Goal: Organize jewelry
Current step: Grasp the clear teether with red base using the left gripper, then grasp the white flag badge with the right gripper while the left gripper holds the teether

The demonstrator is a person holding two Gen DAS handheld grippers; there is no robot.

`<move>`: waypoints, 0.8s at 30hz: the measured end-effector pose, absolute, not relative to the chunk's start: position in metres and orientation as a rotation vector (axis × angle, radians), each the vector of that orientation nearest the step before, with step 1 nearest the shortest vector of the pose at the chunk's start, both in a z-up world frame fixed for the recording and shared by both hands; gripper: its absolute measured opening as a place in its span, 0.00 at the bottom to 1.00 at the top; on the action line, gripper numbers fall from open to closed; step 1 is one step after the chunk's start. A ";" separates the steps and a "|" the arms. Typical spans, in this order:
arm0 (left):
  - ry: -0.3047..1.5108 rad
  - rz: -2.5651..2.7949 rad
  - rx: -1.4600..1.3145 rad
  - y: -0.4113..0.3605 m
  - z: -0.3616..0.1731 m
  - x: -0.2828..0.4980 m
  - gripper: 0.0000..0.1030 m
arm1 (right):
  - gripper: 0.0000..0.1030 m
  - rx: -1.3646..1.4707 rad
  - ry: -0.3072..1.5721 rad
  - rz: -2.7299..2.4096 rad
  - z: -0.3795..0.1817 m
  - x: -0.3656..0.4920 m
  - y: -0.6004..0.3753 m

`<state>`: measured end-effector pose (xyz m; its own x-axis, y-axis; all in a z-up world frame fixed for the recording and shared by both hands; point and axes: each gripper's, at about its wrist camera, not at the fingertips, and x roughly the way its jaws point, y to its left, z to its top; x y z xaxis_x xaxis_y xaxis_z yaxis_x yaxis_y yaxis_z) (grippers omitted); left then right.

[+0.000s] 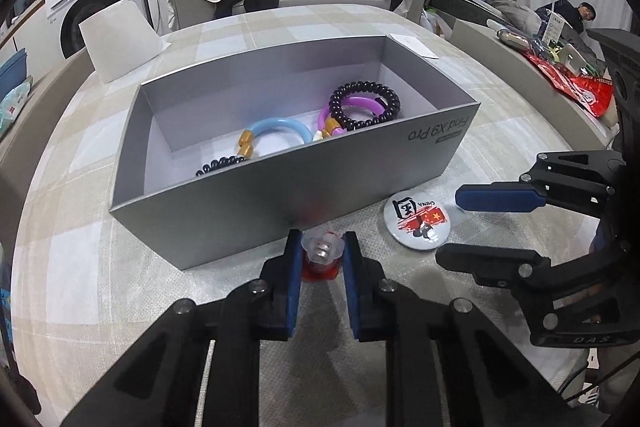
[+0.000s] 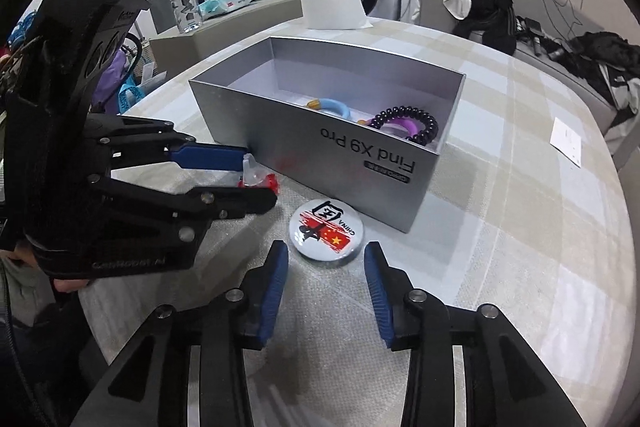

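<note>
Two grippers work beside the grey box (image 1: pixel 280 195) mid-table: left gripper (image 1: pixel 322 255) clamps a small clear-and-red trinket (image 1: pixel 320 251) against its near wall, likely to lift it in; right gripper (image 2: pixel 325 279), jaws apart and empty, brackets the round badge (image 2: pixel 326 229).

2 wrist views – shared box (image 1: pixel 280 187)

Bracelets (image 1: pixel 276 135) lie in the box (image 1: pixel 260 203); badge (image 1: pixel 416 223) just before it.
</note>
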<state>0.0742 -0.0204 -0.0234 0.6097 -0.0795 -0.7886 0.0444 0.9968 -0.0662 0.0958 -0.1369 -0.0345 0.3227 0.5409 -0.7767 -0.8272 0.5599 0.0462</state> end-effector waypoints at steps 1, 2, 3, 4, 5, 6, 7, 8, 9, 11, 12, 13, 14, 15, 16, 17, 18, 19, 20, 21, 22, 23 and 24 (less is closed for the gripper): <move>0.910 -0.073 -0.042 -0.020 -0.023 0.073 0.14 | 0.39 -0.392 0.843 0.925 -0.035 0.097 -0.137; 0.909 -0.073 -0.042 -0.020 -0.024 0.071 0.14 | 0.41 -0.390 0.845 0.926 -0.035 0.097 -0.137; 0.908 -0.071 -0.039 -0.020 -0.024 0.069 0.14 | 0.45 -0.389 0.849 0.928 -0.035 0.097 -0.136; 0.908 -0.069 -0.036 -0.021 -0.024 0.069 0.14 | 0.46 -0.390 0.851 0.930 -0.036 0.097 -0.135; 0.908 -0.067 -0.036 -0.022 -0.023 0.067 0.14 | 0.47 -0.394 0.853 0.931 -0.036 0.097 -0.134; 0.907 -0.067 -0.041 -0.021 -0.023 0.066 0.14 | 0.47 -0.399 0.853 0.932 -0.036 0.096 -0.131; 0.907 -0.065 -0.046 -0.020 -0.023 0.064 0.14 | 0.47 -0.407 0.851 0.930 -0.036 0.096 -0.128; 0.907 -0.063 -0.049 -0.019 -0.023 0.063 0.14 | 0.47 -0.414 0.847 0.926 -0.037 0.095 -0.125; 0.906 -0.061 -0.051 -0.018 -0.023 0.062 0.14 | 0.47 -0.420 0.846 0.922 -0.037 0.095 -0.123; 0.906 -0.059 -0.053 -0.018 -0.023 0.061 0.14 | 0.48 -0.429 0.842 0.908 -0.037 0.095 -0.118; 0.906 -0.059 -0.053 -0.017 -0.023 0.061 0.14 | 0.49 -0.437 0.838 0.900 -0.038 0.095 -0.116; 0.905 -0.059 -0.054 -0.017 -0.022 0.061 0.14 | 0.48 -0.453 0.829 0.885 -0.038 0.093 -0.113; 0.904 -0.058 -0.057 -0.017 -0.022 0.061 0.14 | 0.45 -0.456 0.827 0.882 -0.038 0.093 -0.112; 0.903 -0.059 -0.059 -0.017 -0.022 0.061 0.14 | 0.39 -0.455 0.826 0.885 -0.038 0.092 -0.111; 0.902 -0.059 -0.060 -0.017 -0.022 0.061 0.14 | 0.39 -0.462 0.824 0.882 -0.038 0.091 -0.111; 0.902 -0.059 -0.062 -0.017 -0.021 0.061 0.14 | 0.39 -0.463 0.823 0.880 -0.038 0.090 -0.111; 0.900 -0.061 -0.063 -0.017 -0.021 0.061 0.14 | 0.39 -0.462 0.824 0.882 -0.038 0.090 -0.112; 0.898 -0.060 -0.063 -0.017 -0.020 0.061 0.14 | 0.39 -0.461 0.825 0.888 -0.038 0.089 -0.113; 0.895 -0.059 -0.063 -0.016 -0.020 0.060 0.14 | 0.39 -0.457 0.826 0.893 -0.037 0.089 -0.114; 0.891 -0.058 -0.064 -0.016 -0.019 0.059 0.14 | 0.39 -0.448 0.828 0.901 -0.037 0.089 -0.115; 0.888 -0.057 -0.066 -0.016 -0.019 0.057 0.14 | 0.39 -0.444 0.829 0.907 -0.037 0.088 -0.116; 0.885 -0.056 -0.067 -0.016 -0.019 0.056 0.14 | 0.39 -0.442 0.829 0.907 -0.037 0.088 -0.117; 0.883 -0.055 -0.066 -0.016 -0.018 0.055 0.14 | 0.39 -0.438 0.827 0.907 -0.036 0.087 -0.119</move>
<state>0.0546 -0.0157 -0.0182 0.6334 -0.0756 -0.7702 0.0210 0.9965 -0.0805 0.0874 -0.1187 -0.0363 0.3479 0.5139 -0.7842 -0.8280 0.5608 0.0002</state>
